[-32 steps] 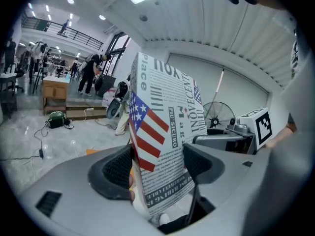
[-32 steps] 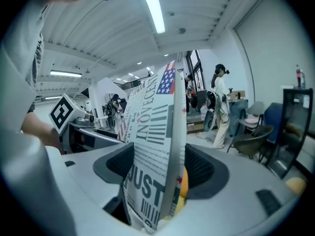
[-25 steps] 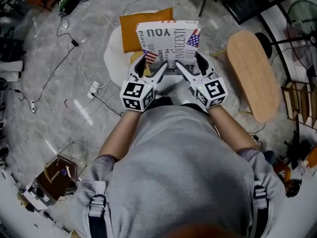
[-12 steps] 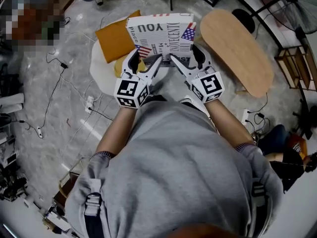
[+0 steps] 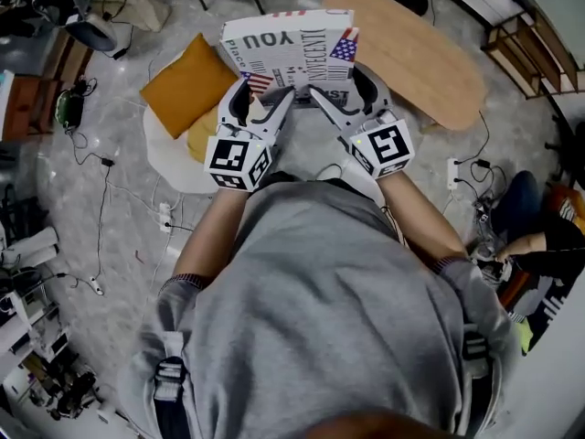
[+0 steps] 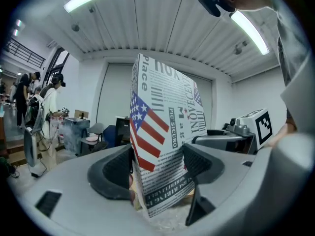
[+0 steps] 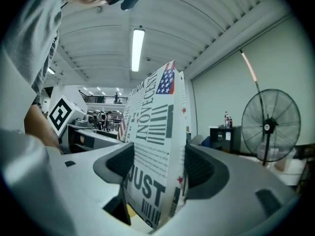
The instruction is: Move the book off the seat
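The book [image 5: 291,47] has a white cover with black lettering and flag prints. It is lifted clear of the round white seat [image 5: 172,158] and held between both grippers. My left gripper [image 5: 268,101] clamps its near left edge, and the left gripper view has the book [image 6: 165,146] pinched between the jaws of the left gripper [image 6: 158,168]. My right gripper [image 5: 331,99] clamps the near right edge; the book [image 7: 155,156] fills the gap of the right gripper [image 7: 156,173] in the right gripper view. Both are shut on it.
An orange cushion [image 5: 186,84] lies on the white seat at the left. A long wooden bench [image 5: 413,51] stands to the right of the book. Cables [image 5: 91,154] run over the marble floor at the left. A seated person [image 5: 530,236] is at the far right.
The view has swung, so the seat and cushion now lie further left and the wooden bench sits just behind the book. The book stays clamped in both grippers throughout.
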`<state>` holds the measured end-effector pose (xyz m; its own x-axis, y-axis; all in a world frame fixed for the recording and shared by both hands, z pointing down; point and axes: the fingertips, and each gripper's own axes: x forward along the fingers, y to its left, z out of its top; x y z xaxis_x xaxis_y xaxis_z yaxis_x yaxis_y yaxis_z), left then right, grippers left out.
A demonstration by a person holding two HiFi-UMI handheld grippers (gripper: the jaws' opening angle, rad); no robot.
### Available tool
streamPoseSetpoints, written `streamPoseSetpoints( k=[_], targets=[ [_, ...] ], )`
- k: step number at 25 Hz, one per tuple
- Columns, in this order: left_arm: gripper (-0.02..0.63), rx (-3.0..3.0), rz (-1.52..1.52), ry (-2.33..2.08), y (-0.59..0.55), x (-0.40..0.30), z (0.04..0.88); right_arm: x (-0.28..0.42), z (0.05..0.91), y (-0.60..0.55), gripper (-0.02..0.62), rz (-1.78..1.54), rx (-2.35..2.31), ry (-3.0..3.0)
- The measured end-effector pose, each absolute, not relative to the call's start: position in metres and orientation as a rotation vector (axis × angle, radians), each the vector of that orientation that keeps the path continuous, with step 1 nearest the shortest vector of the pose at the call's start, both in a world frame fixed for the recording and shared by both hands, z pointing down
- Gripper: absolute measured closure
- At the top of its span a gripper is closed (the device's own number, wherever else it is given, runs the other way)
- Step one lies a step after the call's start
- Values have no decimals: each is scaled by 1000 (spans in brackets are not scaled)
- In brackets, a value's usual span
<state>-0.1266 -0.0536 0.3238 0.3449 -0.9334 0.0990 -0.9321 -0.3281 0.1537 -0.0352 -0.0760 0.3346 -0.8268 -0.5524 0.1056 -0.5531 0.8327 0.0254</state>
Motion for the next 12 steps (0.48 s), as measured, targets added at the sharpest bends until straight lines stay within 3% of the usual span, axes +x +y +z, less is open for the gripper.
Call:
streamPoseSetpoints(
  k=[7, 12],
  targets=[
    [267, 2551, 46, -1526, -96, 27, 324, 120, 337, -105, 259, 43, 1099, -2851],
    [267, 2638, 79, -1390, -104, 52, 321, 146, 337, -103, 261, 71, 1250, -2791]
  ],
)
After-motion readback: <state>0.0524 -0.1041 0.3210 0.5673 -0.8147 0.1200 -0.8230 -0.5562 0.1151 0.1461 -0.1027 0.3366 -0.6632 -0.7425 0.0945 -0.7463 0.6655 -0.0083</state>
